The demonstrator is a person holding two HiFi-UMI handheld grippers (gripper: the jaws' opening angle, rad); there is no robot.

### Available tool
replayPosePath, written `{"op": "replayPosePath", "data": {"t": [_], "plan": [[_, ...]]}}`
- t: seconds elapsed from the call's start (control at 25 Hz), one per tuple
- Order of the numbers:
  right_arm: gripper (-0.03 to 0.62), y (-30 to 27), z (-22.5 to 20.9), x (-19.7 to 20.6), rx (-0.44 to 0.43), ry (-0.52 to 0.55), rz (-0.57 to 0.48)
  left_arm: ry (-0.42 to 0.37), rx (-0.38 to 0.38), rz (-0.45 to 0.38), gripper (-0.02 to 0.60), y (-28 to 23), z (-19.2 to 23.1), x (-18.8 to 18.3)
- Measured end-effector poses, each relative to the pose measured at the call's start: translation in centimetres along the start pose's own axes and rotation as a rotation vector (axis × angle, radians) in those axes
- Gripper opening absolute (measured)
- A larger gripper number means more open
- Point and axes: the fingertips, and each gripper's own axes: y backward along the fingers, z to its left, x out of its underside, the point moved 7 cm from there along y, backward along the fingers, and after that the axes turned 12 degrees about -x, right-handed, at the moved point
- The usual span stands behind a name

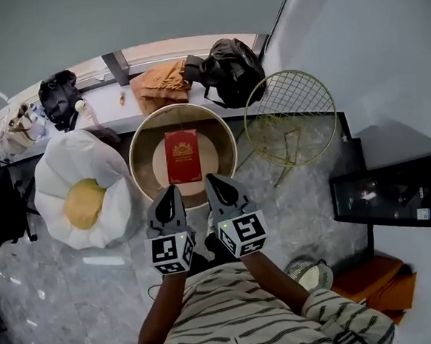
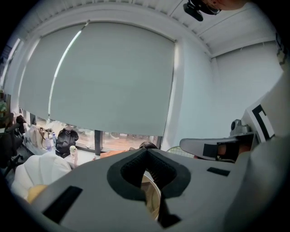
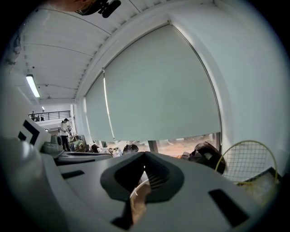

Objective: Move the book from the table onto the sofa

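Red book [image 1: 182,156] lies flat mid desk [image 1: 140,136], untouched. Clenched and empty: left claw [image 1: 168,198], right claw [image 1: 218,184], at desk's near edge. Risk: arriving shut, they shove book instead of gripping.

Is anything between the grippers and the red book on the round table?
Nothing visible: the red book lies alone on the round table, only bare tabletop between it and the left gripper and right gripper.

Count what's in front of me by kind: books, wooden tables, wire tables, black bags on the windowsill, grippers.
Book: 1
Wooden table: 1
Wire table: 1
Black bags: 2
Grippers: 2, left gripper and right gripper
Total: 7
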Motion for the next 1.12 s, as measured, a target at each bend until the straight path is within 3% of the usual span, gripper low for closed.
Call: {"op": "replayPosePath", "data": {"t": [0.44, 1.12], "plan": [[0.014, -4.3, -4.1, 2.5, -0.036, -0.069, 0.052, 0.003, -0.063, 0.077, 0.006, -5.0, 0.6, 2.1], [0.025, -12.3, -5.9, 7.4, 0.020, -0.139, 0.107, 0.023, -0.014, 0.144, 0.017, -12.7, 5.8, 6.2]]}}
